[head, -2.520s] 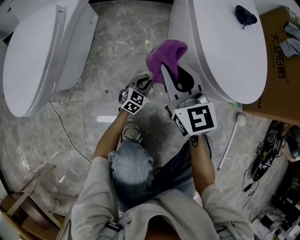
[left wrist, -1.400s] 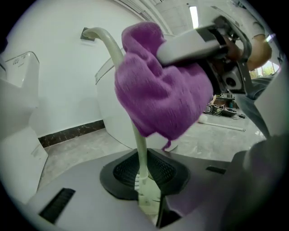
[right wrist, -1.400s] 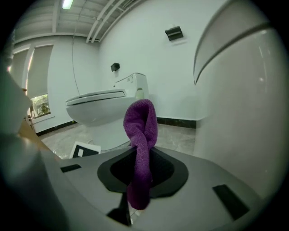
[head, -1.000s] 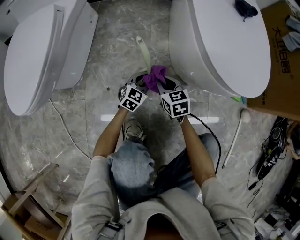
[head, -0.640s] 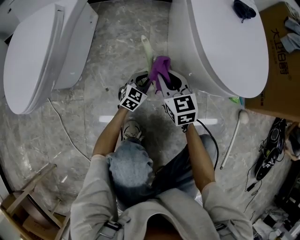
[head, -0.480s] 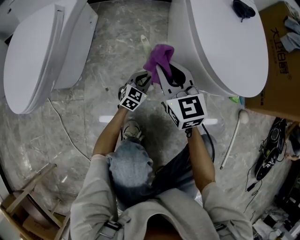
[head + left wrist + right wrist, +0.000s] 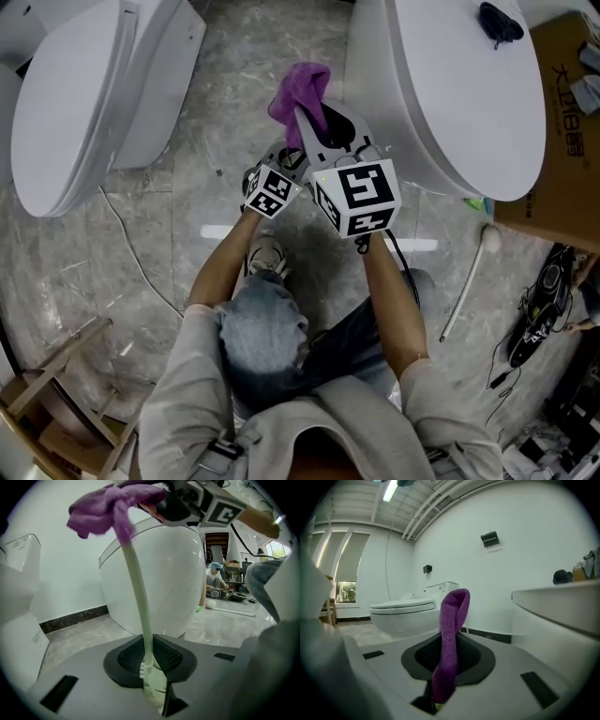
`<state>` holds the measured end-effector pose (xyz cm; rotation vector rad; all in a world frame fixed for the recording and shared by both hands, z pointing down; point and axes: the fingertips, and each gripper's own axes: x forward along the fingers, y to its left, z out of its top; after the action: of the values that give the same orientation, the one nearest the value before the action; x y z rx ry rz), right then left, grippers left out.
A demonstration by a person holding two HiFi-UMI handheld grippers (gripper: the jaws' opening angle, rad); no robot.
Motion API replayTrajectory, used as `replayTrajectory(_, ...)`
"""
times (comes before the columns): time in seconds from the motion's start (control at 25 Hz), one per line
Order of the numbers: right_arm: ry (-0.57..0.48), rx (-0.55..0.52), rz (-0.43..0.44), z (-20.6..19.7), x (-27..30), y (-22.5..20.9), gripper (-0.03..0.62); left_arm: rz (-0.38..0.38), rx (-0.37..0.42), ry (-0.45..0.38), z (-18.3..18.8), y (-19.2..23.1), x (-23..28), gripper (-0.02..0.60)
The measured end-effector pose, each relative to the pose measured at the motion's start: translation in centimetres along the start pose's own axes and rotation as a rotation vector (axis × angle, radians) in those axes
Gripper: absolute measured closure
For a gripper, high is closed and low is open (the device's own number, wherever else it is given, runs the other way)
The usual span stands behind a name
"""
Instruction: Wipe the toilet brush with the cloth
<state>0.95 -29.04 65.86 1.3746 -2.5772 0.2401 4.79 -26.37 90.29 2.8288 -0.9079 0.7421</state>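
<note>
Toilet brush [image 7: 138,597] is clamped in my left gripper [image 7: 149,665], whose jaws are nearly together and press on the pale green handle close to its near end. The handle rises up and away from me, between the toilet on the left [image 7: 84,103] and the toilet on the right [image 7: 469,103]. I grip it low, I judge, so the shaft stays bare along its length for the other tool to run over. My right gripper [image 7: 440,677] has its jaws closed on the purple cloth [image 7: 451,630], pinched at the bottom so a loop stands up out of the pads as a soft wiping face. In the left gripper view the cloth sits bunched over the far top of the handle, touching it. In the head view both grippers sit side by side above the marble floor [image 7: 187,272]. I read this as the tip end of a wiping pass. I can't make out the bristles in any view.
</note>
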Motion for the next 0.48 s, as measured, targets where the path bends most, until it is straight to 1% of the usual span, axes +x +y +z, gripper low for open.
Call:
replayTrajectory(0.32,0.129,0.015,0.000,-7.0,-0.2,0.0,0.519,0.002,-0.003,-0.015,0.2,0.2,0.2,0.518)
replayTrajectory(0.48,0.199,0.019,0.022,-10.7,-0.2,0.3,0.519,0.002,-0.001,-0.014,0.2,0.2,0.1,0.518)
